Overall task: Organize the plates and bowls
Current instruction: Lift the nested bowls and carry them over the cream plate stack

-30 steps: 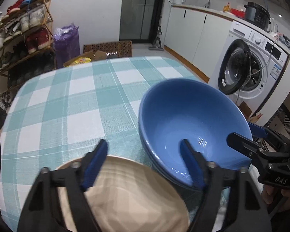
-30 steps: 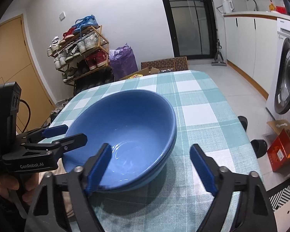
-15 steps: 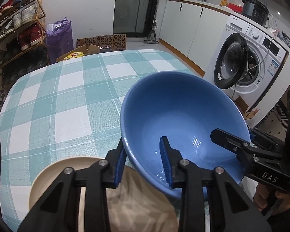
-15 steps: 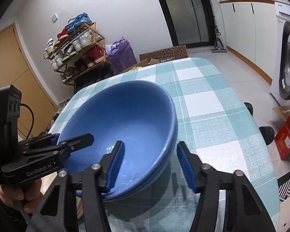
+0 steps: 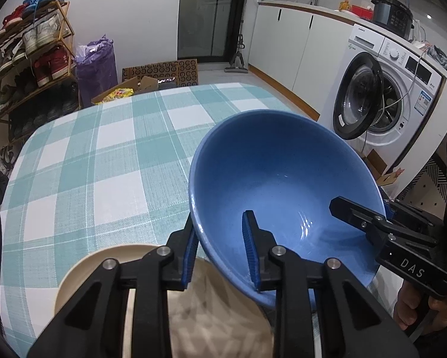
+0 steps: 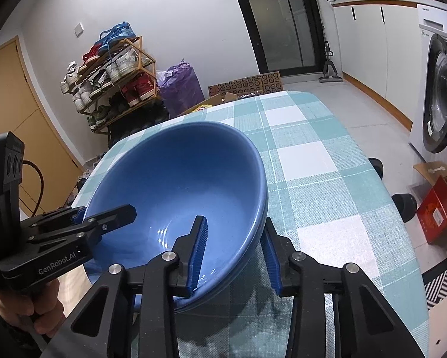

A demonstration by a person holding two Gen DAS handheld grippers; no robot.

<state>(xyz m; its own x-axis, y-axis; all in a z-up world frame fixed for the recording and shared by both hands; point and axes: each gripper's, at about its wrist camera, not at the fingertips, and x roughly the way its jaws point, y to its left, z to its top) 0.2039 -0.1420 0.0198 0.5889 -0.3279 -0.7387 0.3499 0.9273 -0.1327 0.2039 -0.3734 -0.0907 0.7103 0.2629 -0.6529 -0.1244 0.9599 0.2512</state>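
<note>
A large blue bowl (image 5: 271, 173) is held over the checked table, tilted, and also shows in the right wrist view (image 6: 175, 185). A second blue rim shows just under it at the right. My left gripper (image 5: 220, 247) is shut on the bowl's near left rim, one finger inside and one outside. My right gripper (image 6: 235, 253) is shut on the opposite rim the same way. A beige plate (image 5: 110, 268) lies on the table under my left gripper, partly hidden by it.
The teal and white checked tablecloth (image 5: 104, 155) covers the table. A washing machine (image 5: 381, 89) with its door open stands at the right. A shoe rack (image 5: 23, 59) and a purple bag (image 5: 96, 62) stand beyond the table's far edge.
Both grippers went from wide open beside the bowl to shut on its opposite rims. The bowl has risen and tilted above the table.
</note>
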